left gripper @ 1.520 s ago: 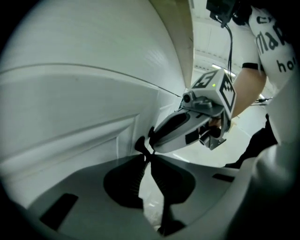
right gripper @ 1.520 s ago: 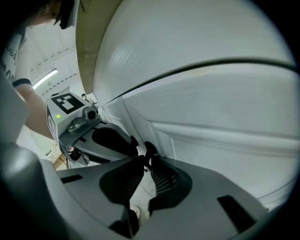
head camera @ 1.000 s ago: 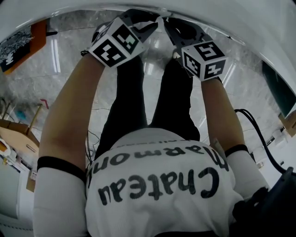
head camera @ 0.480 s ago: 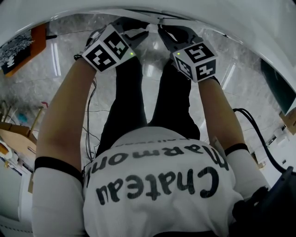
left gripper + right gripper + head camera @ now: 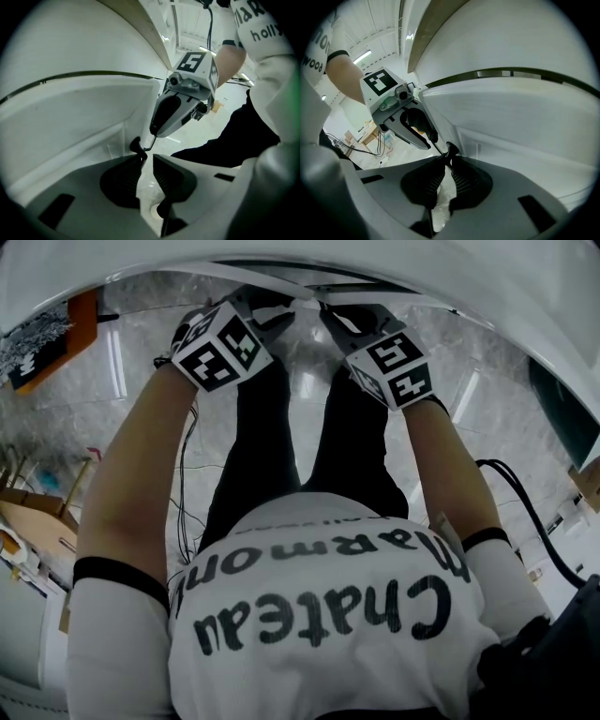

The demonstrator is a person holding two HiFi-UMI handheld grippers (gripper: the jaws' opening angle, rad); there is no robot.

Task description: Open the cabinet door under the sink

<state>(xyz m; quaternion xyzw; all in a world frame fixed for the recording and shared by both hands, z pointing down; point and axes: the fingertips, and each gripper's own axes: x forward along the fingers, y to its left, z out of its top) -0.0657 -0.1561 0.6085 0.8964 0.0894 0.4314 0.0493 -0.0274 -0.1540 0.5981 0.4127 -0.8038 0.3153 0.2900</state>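
Left gripper [image 5: 146, 157] jaws just eased apart, right gripper [image 5: 446, 161] jaws just drawn nearly together, floor [image 5: 146, 185] seen between, cabinet door [image 5: 525, 117] edge at tips.

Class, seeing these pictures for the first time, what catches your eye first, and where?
Two marker cubes top the head view, on the left gripper and right gripper, meeting at the white cabinet doors. The left jaws have just been opening and stand apart, nothing clearly between; the right jaws have just been closing and nearly meet at a small black knob.
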